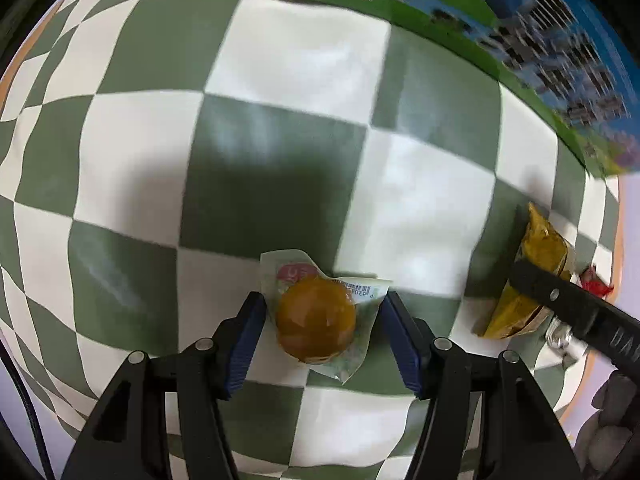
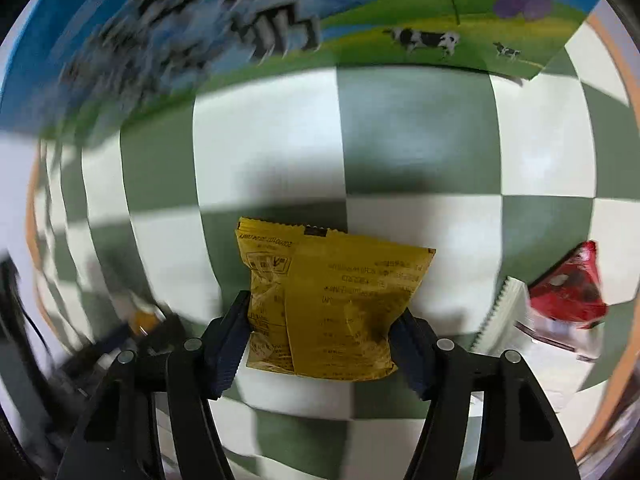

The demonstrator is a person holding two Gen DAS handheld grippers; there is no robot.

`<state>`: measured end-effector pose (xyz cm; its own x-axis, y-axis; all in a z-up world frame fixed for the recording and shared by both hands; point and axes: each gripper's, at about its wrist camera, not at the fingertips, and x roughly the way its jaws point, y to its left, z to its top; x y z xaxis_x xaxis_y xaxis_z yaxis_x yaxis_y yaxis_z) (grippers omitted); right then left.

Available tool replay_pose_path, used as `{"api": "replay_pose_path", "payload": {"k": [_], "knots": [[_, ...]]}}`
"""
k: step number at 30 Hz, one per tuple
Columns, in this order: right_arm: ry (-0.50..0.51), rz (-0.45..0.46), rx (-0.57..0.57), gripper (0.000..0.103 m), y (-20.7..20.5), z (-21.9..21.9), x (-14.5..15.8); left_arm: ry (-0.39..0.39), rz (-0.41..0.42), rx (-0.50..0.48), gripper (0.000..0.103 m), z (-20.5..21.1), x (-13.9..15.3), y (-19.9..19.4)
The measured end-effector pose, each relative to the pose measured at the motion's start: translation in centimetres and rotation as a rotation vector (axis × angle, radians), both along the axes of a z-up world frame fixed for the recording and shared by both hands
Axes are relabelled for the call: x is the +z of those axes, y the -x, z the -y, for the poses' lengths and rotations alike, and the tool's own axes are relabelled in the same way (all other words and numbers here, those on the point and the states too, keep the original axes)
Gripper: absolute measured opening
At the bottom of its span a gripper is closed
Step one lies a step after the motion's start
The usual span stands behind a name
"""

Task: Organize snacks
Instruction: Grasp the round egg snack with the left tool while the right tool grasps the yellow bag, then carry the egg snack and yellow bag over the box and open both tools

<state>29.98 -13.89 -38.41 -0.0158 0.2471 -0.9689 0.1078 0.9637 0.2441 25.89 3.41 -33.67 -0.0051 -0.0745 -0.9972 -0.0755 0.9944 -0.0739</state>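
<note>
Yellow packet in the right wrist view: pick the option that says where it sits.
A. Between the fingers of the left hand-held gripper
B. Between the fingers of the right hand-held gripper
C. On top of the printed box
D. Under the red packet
B: the yellow packet lies on the checkered cloth with the right hand-held gripper straddling it, a blue finger pressed against each side.

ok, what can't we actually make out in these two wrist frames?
- Printed box, right wrist view: lettering motion-blurred, top cut by the frame edge.
- Yellow packet, right wrist view: print too small to read; whether the right gripper pads press it is unclear.
- Left gripper, right wrist view: smeared by blur.
- Round snack, left wrist view: wrapper label partly hidden, folded under.
- Red packet, left wrist view: mostly hidden behind the right gripper's finger.
</note>
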Motion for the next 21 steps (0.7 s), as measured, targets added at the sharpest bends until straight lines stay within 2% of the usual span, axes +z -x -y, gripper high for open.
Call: {"api": "replay_pose_path", "payload": {"k": [5,8,13,15,19,21], "knots": [[0.074,-0.017,0.155,0.068,3.8,-0.7,-0.4,0.010,-0.042,-0.059,0.058,2.0,-0.6,2.3],[0.085,-0.028,0.175,0.068,5.3,-0.6,-0.6,0.006,-0.056,-0.089,0.058,3.1,-1.1,3.3],[0.068,-0.056,0.161,0.072,5.4,-1.0,-1.1,-0.019,-0.081,-0.124,0.060,4.4,-2.2,3.4],[0.061,-0.066,0.152,0.079,5.2,-1.0,-1.3,-0.025,-0.093,-0.134,0.060,4.7,-2.5,3.0],[0.057,-0.073,0.125,0.079,5.7,-1.8,-1.9,-0.025,-0.100,-0.129,0.060,5.2,-2.9,2.4],[0.048,-0.061,0.099,0.075,5.5,-0.3,-1.9,-0.030,-0.092,-0.126,0.058,5.0,-2.4,3.2]]}}
